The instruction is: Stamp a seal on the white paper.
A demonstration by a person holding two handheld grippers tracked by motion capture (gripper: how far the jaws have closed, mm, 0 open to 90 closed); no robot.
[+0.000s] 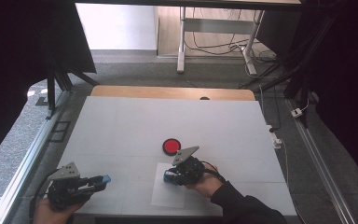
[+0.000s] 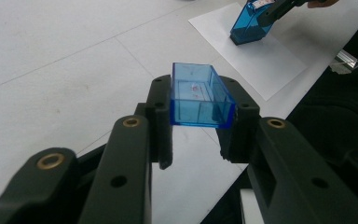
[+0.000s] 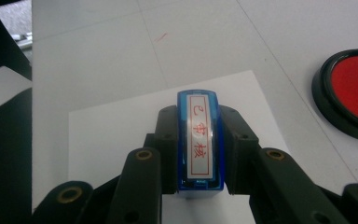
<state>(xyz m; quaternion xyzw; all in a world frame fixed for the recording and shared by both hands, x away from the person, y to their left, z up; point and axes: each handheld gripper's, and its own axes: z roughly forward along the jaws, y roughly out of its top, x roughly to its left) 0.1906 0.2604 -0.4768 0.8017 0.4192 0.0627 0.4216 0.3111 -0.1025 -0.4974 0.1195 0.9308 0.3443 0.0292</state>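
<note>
High view first: the white table has plenty of bare surface, with wide open room across its far half up to the wooden strip along the back edge. The left gripper sits near the front left corner, close to the table's near edge, its jaws clamped on a clear blue cap held just above the surface. The right gripper is well apart from it, over the sheet of white paper lying near the front edge. It grips a blue stamp that stands on the paper. A round red ink pad in a black case lies just beyond the sheet, a little way from the gripper.

Left gripper view shows the cap as a hollow box, open end towards the camera, squeezed between both jaws.

Right gripper view shows the stamp pinched from both sides; its top carries a white label with red Chinese characters in a red frame, which I cannot read for sure.
</note>
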